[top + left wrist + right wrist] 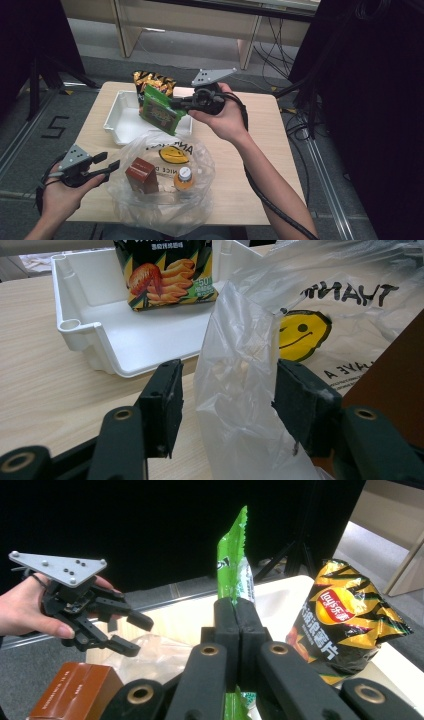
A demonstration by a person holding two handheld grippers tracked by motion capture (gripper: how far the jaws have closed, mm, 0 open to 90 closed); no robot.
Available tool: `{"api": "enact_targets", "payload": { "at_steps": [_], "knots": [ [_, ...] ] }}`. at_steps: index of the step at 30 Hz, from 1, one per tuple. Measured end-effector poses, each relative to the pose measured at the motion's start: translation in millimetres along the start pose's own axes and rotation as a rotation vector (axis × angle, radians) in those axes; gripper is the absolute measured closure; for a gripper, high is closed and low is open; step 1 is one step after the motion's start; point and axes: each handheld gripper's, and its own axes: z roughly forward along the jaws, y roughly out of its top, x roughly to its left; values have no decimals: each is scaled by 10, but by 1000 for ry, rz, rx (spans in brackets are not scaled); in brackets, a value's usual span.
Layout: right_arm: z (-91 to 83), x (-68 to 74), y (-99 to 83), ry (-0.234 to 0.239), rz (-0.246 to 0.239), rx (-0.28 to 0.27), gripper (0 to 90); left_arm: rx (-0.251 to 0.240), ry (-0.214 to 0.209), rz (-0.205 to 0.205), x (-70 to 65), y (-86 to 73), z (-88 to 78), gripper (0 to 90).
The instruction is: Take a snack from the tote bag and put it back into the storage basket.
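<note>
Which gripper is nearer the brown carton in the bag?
Left. The left gripper is open beside the brown carton, at the bag's edge; the right gripper holds a green packet above the tray.

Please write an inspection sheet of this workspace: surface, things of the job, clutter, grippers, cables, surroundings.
Surface: light wooden table, small.
Job's things: green snack bag held above the white tray; clear plastic bag with a smiley print holds a brown carton and an orange-capped bottle.
Clutter: black-and-yellow Lay's chip bag standing in the tray.
Grippers: right gripper shut on the green snack bag; left gripper open, with the plastic bag's edge between its jaws.
Cables: black cable trails along the right forearm; loose cables on the floor.
Surroundings: black curtains, wooden furniture behind.
</note>
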Motion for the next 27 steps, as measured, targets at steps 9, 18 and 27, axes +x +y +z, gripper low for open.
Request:
{"api": "enact_targets", "payload": {
  "at_steps": [9,18,27],
  "knots": [
    [94,-121,83,-27,-2,11,900,-3,1,-3,10,-2,0,446],
    [219,-225,129,-42,-10,19,900,-5,-3,-3,16,-2,1,446],
    [393,-355,124,-56,-12,45,900,-5,-5,-3,19,-3,2,446]
  ]
}}
